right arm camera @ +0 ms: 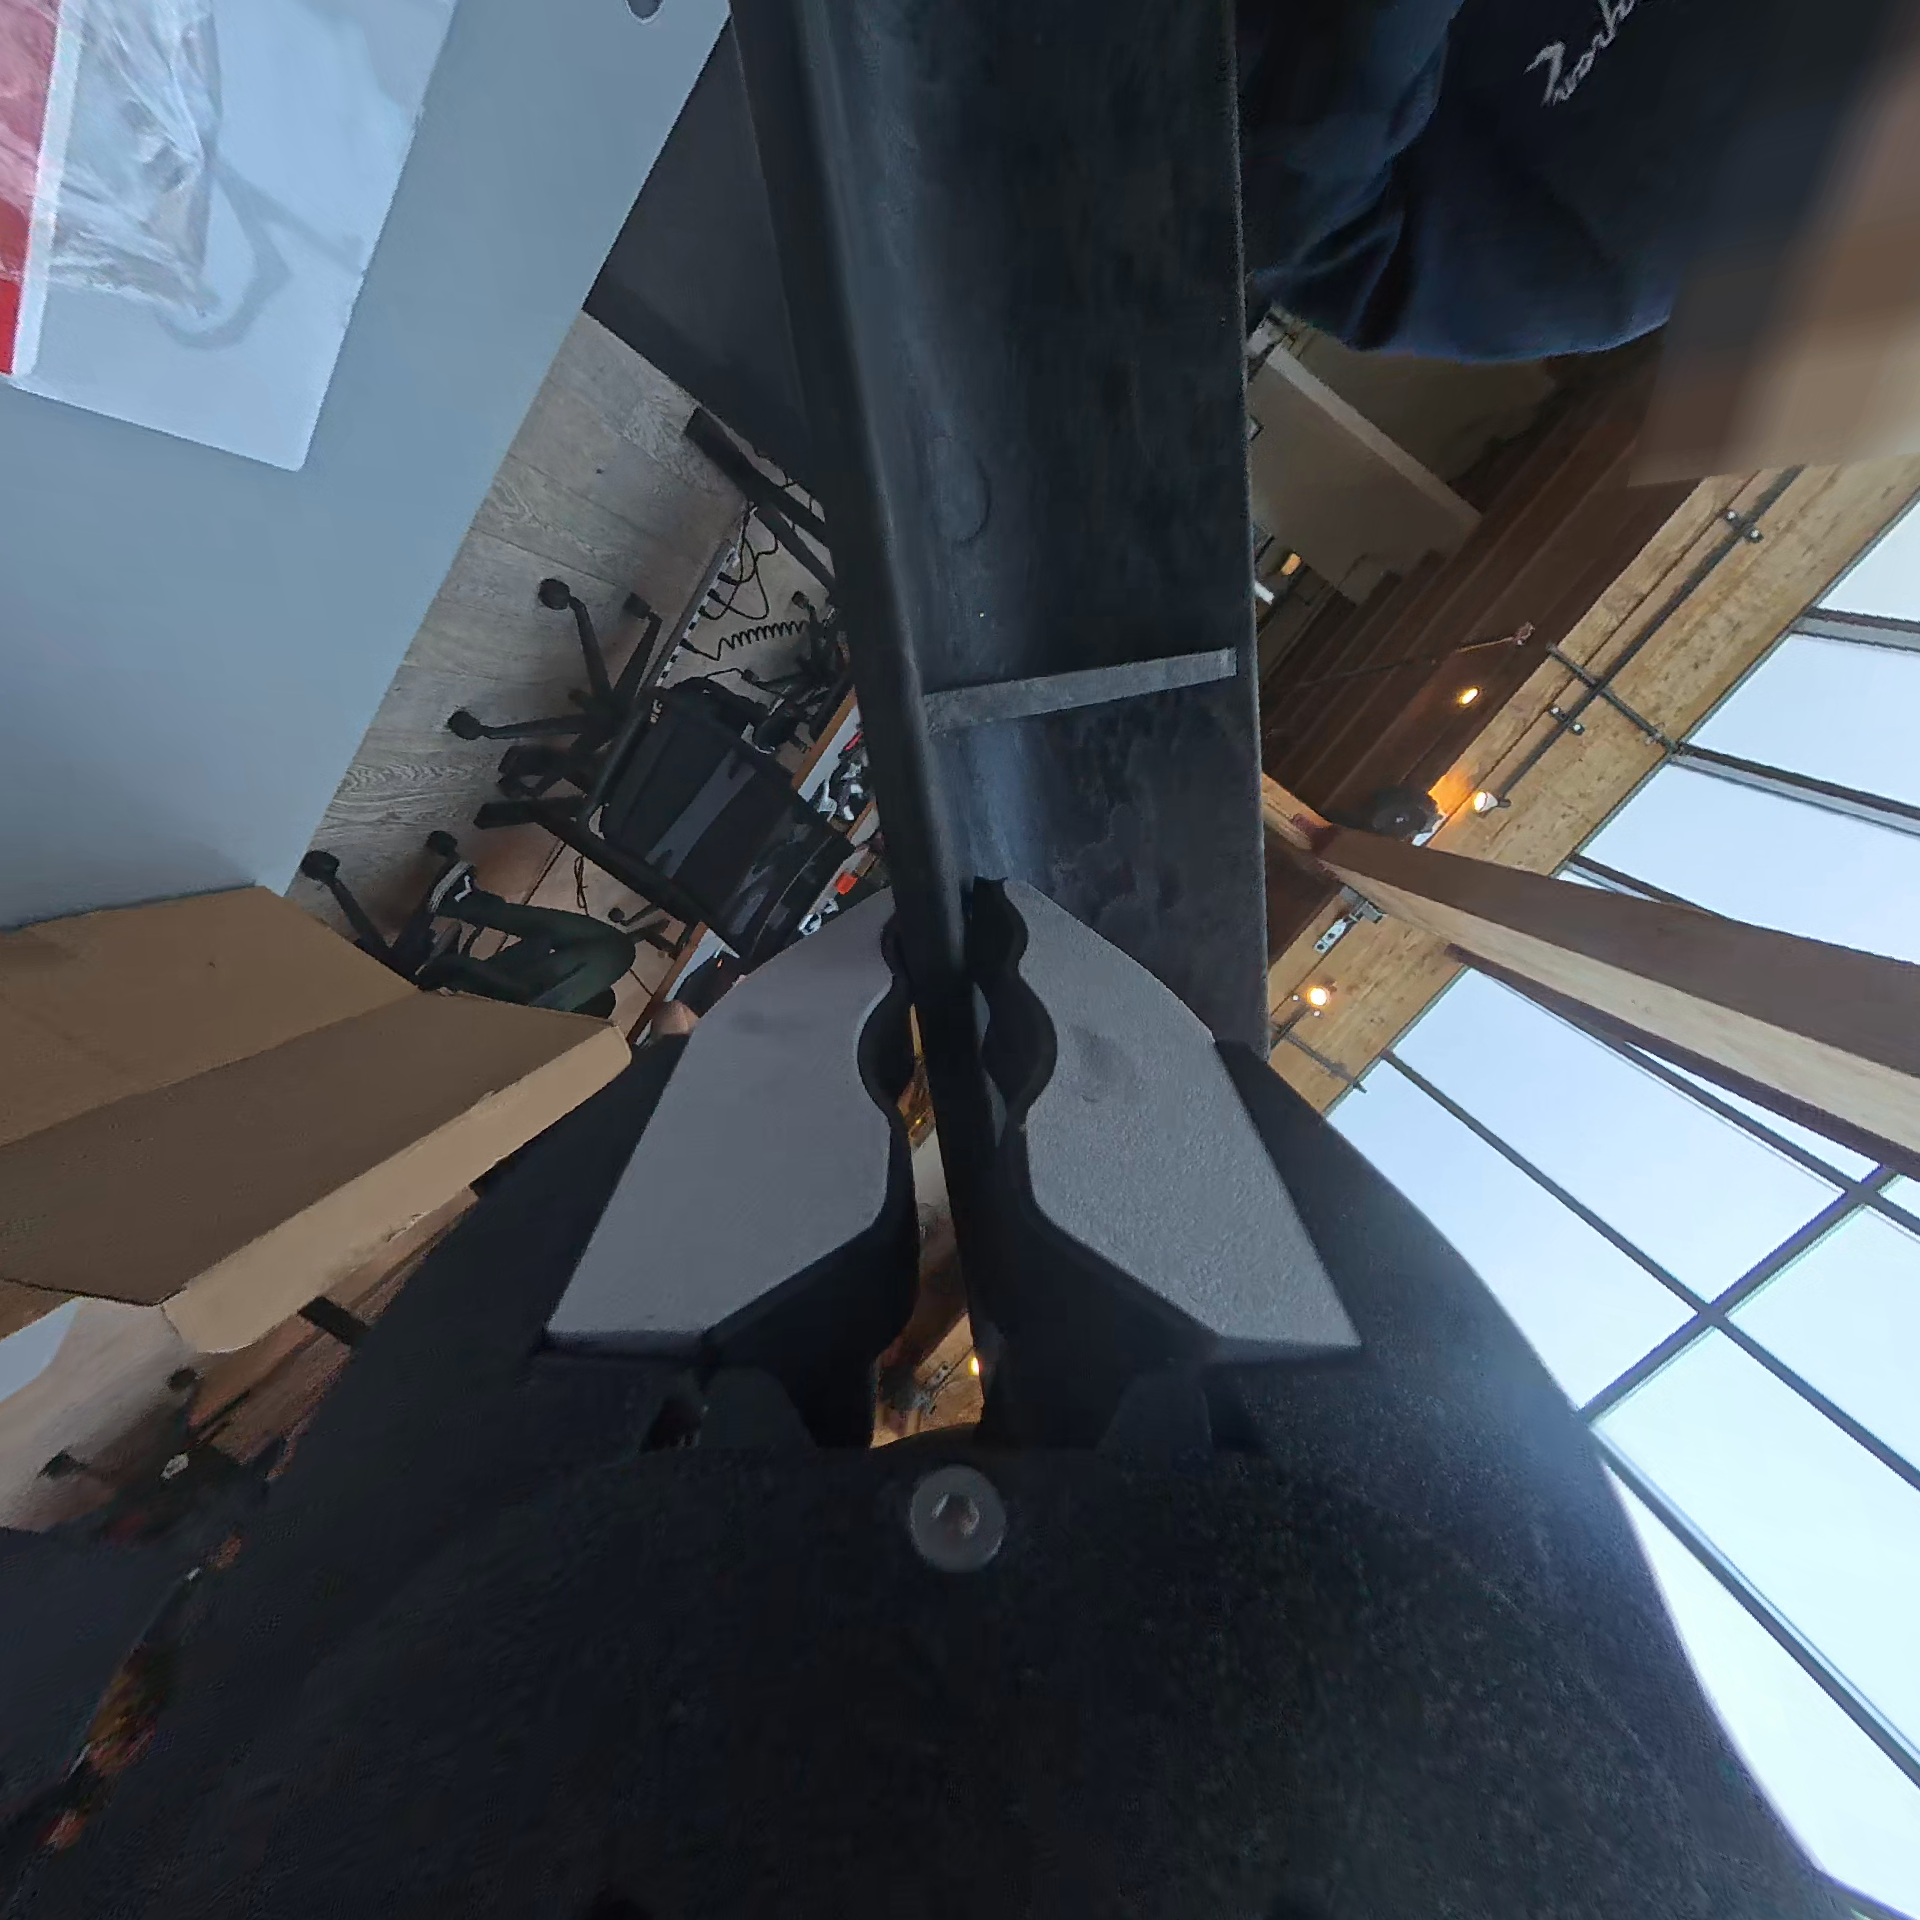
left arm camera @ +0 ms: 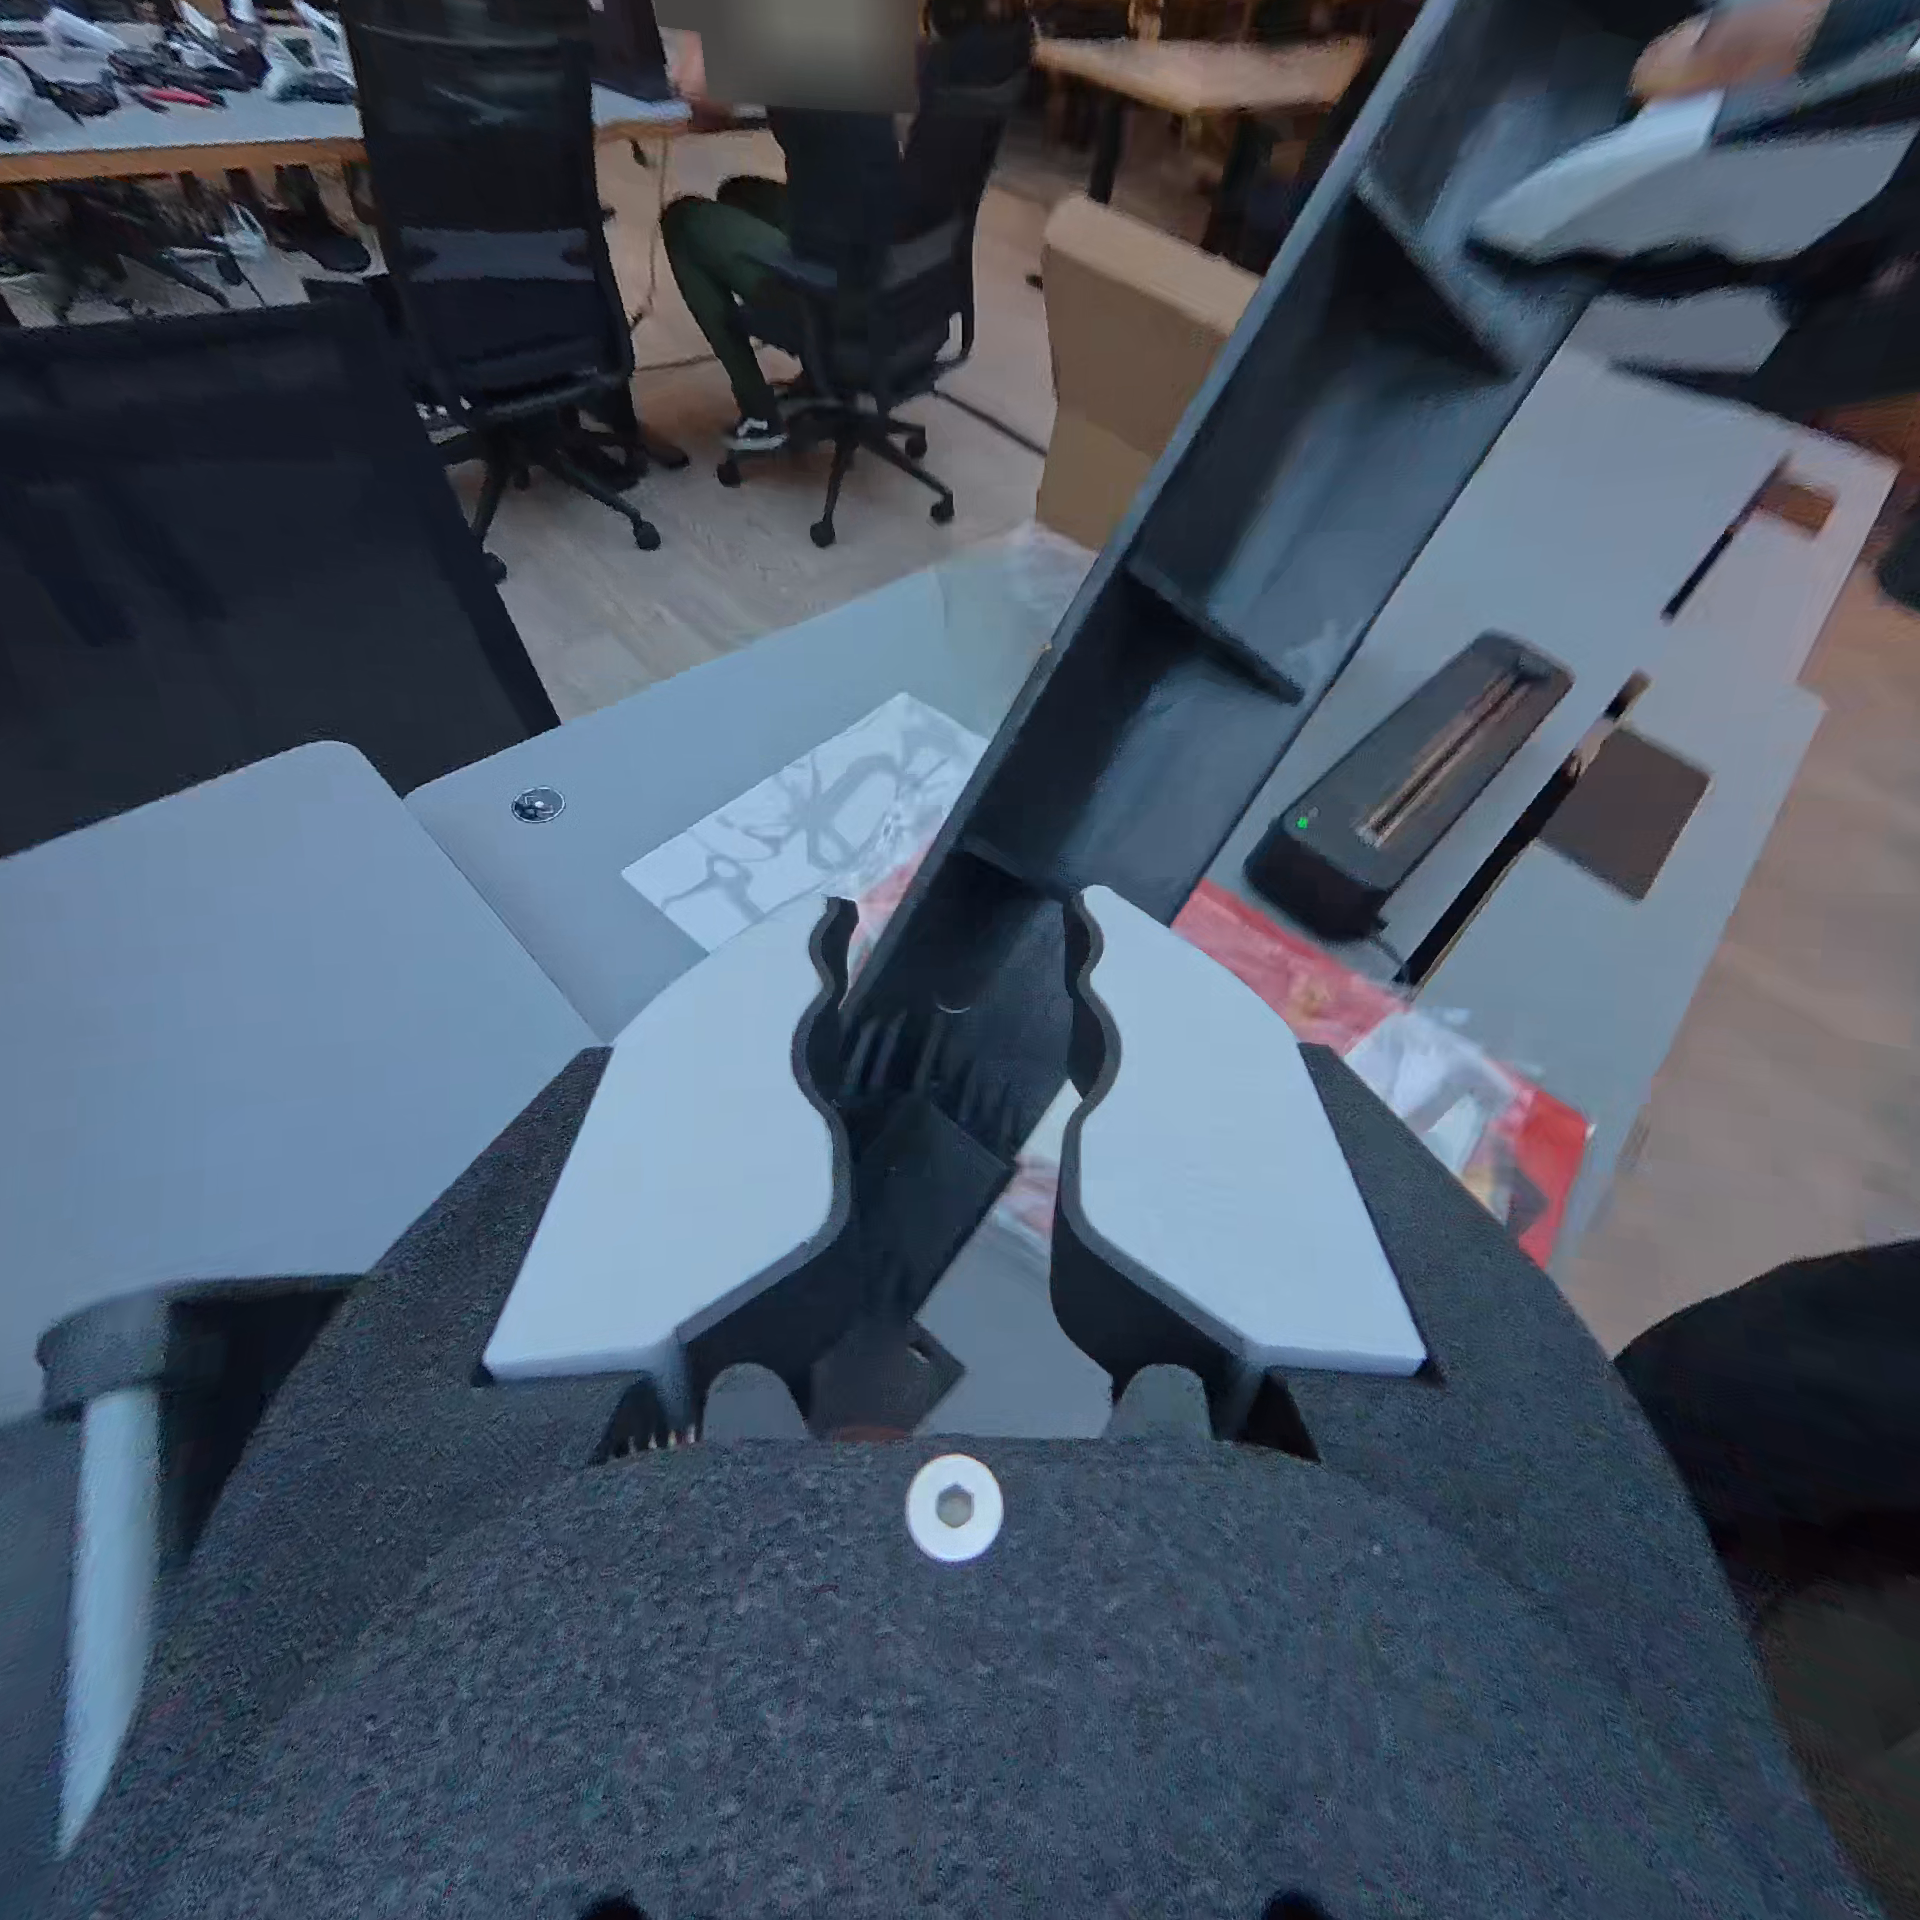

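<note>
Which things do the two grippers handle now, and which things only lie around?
Handled: black divided tray, its rim in the left gripper and right gripper.

Lying around: black device with green light, printed sheet, red packets, cardboard box.

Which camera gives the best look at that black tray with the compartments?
The left wrist view: the black tray is seen tilted, its row of dividers open to the camera. The right wrist view shows only one dark side and edge of it, with the right hand-held gripper clamped on that edge.
</note>
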Tool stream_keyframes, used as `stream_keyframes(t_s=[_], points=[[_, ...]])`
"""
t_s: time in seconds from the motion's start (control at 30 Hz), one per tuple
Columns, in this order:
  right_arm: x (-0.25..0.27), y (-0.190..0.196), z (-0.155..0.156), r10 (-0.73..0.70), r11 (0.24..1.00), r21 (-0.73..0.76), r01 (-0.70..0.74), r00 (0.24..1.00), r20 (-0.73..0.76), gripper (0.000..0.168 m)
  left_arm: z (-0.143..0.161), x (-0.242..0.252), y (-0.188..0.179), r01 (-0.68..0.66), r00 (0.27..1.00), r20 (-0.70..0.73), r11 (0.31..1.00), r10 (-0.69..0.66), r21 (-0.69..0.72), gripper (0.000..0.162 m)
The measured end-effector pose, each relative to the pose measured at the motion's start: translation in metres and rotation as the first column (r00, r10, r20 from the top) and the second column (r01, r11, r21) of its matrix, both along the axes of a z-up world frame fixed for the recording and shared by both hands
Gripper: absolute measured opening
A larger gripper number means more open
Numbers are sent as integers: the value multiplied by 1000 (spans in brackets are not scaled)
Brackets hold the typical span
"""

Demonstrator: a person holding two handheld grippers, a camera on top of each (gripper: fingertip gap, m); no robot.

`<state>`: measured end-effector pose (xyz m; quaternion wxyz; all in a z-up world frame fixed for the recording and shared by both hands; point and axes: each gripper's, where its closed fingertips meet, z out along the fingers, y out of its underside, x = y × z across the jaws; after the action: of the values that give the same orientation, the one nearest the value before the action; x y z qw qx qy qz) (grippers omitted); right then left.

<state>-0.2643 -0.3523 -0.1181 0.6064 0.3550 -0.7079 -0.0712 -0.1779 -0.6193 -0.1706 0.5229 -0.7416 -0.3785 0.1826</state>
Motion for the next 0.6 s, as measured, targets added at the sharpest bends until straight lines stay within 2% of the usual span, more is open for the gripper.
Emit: stream_keyframes(t_s=[0.1, 0.17, 0.27, 0.33, 0.37, 0.4, 0.6], points=[[11, -13, 8, 32, 999, -4, -32, 999, -7, 12, -40, -17, 14, 222, 972, 120, 955, -201, -195, 46], [18, -21, 13, 50, 999, -13, -50, 999, -11, 12, -64, -25, 14, 304, 949, 172, 905, -262, -298, 43], [29, -34, 23, 78, 996, -33, -79, 997, -18, 12, -76, -15, 13, 440, 893, 253, 842, -372, -313, 35], [35, -41, 29, 98, 994, -50, -99, 995, -22, 12, -79, 0, 12, 520, 848, 288, 803, -444, -292, 22], [37, -44, 32, 107, 993, -57, -108, 994, -24, 12, -82, 3, 8, 535, 839, 299, 789, -455, -303, 12], [38, -47, 33, 111, 992, -60, -112, 994, -23, 12, -84, 7, 7, 551, 829, 304, 778, -469, -302, 9], [40, -62, 37, 161, 985, -52, -163, 986, -41, 13, -86, 22, -1, 518, 855, 268, 759, -444, -394, 8]])
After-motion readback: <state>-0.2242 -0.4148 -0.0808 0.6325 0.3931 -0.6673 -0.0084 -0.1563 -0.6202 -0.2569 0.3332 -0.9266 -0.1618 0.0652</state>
